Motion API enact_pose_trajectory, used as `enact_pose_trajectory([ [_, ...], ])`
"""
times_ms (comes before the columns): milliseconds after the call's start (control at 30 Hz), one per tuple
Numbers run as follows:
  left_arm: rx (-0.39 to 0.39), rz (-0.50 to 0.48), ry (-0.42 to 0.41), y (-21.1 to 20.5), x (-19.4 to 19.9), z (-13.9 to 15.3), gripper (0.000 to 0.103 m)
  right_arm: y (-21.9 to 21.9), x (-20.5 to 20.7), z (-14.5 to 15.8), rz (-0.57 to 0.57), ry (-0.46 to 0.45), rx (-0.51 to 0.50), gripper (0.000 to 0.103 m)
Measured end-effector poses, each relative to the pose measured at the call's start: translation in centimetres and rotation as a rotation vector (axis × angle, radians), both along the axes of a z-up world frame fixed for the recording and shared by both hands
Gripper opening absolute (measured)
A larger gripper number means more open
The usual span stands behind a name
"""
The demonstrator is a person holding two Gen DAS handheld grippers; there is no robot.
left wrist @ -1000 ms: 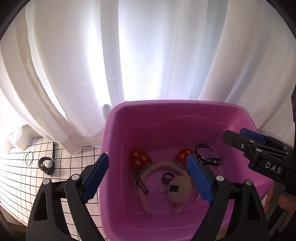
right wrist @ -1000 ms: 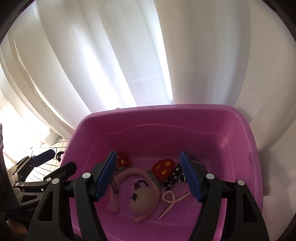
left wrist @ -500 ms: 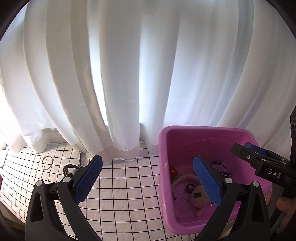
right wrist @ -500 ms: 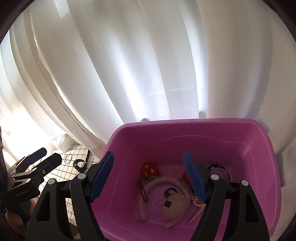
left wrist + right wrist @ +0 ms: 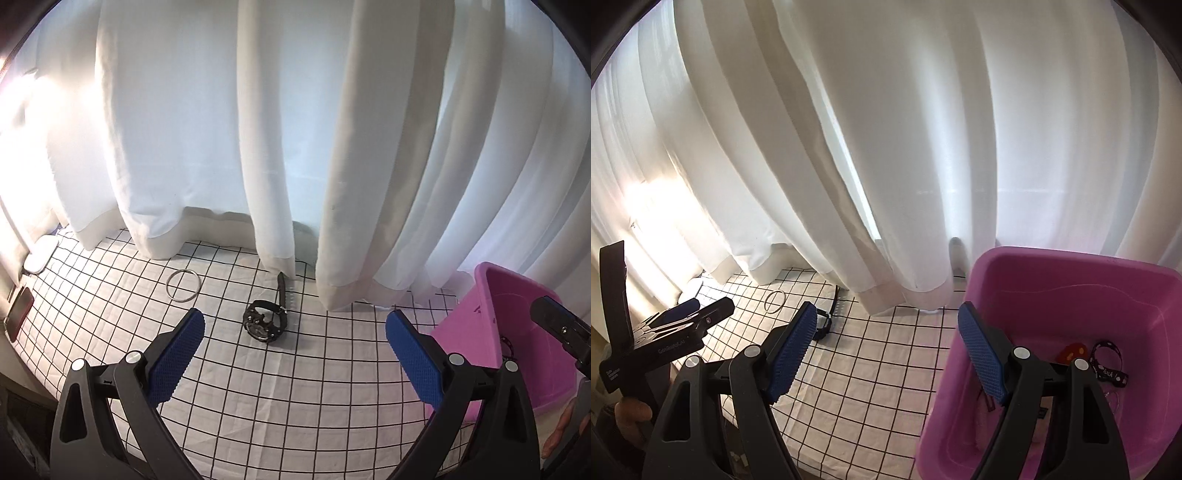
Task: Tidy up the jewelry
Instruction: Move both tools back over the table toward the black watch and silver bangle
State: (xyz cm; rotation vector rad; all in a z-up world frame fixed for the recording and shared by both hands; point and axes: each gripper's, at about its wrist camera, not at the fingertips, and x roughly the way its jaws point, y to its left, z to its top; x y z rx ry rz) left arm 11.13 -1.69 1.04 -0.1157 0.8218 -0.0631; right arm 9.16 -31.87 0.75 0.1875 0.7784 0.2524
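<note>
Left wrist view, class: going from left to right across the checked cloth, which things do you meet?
White pad-like object → metal bangle → black wristwatch → pink tub.

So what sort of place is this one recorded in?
Likely a home room by a window: sheer white curtains hang onto a grid-patterned tablecloth, where a black watch and a pink tub sit.

Bare checked tablecloth (image 5: 295, 387) lies open in front of the black wristwatch (image 5: 266, 322), giving free approach from the near side. Behind the wristwatch, white curtain (image 5: 343, 229) hems drape onto the cloth; the pink tub (image 5: 476, 332) walls off its right.
</note>
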Motion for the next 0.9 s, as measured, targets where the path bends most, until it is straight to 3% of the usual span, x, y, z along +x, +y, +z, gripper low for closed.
enact_pose_trajectory([
  [433, 0.008, 0.123, 0.087, 14.3, 2.2, -4.0, 0.097, 13.6, 2.9, -3.7, 0.107, 0.092, -0.008, 0.075],
  [600, 0.02, 0.128, 0.11, 17.6, 3.1, -5.8, 0.097, 17.3, 3.9, -6.1, 0.112, 0.108, -0.028, 0.075],
  [900, 0.037, 0.136, 0.192, 20.7, 4.6, -10.4, 0.097, 20.5, 5.4, -11.2, 0.127, 0.226, -0.034, 0.075],
])
